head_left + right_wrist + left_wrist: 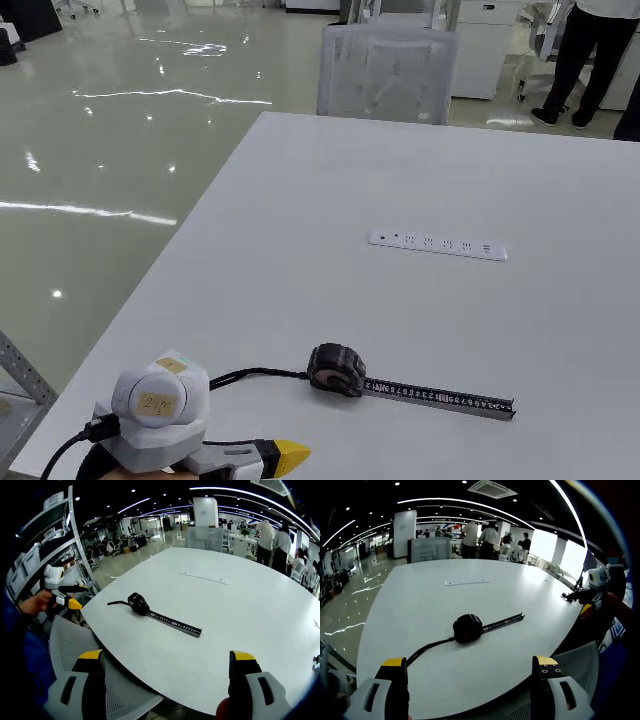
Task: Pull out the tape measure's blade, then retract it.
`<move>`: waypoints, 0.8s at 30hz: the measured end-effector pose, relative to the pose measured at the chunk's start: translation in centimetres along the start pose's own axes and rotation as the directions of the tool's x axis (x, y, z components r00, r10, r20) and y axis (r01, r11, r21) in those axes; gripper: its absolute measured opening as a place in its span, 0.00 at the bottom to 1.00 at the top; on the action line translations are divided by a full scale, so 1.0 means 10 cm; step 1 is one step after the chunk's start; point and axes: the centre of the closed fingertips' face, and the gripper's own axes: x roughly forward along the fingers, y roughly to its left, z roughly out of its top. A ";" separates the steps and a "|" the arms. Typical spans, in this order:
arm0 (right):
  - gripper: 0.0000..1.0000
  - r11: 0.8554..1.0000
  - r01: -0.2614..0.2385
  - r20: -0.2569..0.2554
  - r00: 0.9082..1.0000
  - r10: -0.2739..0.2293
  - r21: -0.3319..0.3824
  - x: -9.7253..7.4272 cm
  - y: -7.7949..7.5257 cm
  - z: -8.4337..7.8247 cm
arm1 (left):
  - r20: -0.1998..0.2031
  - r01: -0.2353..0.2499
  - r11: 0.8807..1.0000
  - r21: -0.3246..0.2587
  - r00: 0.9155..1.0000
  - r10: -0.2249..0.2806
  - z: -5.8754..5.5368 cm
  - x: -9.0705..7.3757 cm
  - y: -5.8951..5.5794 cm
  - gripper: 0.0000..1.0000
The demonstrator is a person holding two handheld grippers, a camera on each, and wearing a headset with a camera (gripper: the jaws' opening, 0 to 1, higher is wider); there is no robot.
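Wide open, empty: left yellow-tipped gripper (470,662), right yellow-tipped gripper (166,655). On white table (400,180): round black tape measure (336,369) (blade (440,398) extended).

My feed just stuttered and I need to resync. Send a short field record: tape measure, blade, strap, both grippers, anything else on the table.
tape measure: black case lying on the white table
blade: partly out, flat on the table
strap: black, trailing from the case opposite the blade
left gripper: open, holding nothing, apart from the tape measure
right gripper: open, holding nothing, apart from the tape measure
power strip: white, farther along the table
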 end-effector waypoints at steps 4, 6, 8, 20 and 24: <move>1.00 1.000 0.008 0.004 1.000 -0.008 -0.002 -0.08 0.03 0.00 | -0.007 -0.020 1.000 0.011 1.000 0.020 0.02 -0.06 0.00 1.00; 1.00 1.000 0.009 0.001 1.000 -0.009 -0.012 -0.10 0.05 -0.01 | -0.021 -0.022 1.000 0.015 1.000 0.023 0.01 -0.07 -0.01 1.00; 1.00 1.000 0.010 -0.001 1.000 -0.010 -0.019 -0.11 0.05 -0.02 | -0.024 -0.034 0.999 0.015 0.999 0.034 0.02 -0.08 -0.01 1.00; 1.00 0.999 0.011 -0.002 1.000 -0.011 -0.045 -0.08 0.01 -0.03 | -0.037 -0.069 0.998 -0.002 0.997 0.069 0.02 -0.06 -0.11 1.00; 1.00 0.998 0.009 -0.003 1.000 -0.009 -0.056 -0.07 0.00 -0.04 | -0.043 -0.083 0.996 -0.032 0.996 0.082 -0.02 -0.03 -0.15 0.99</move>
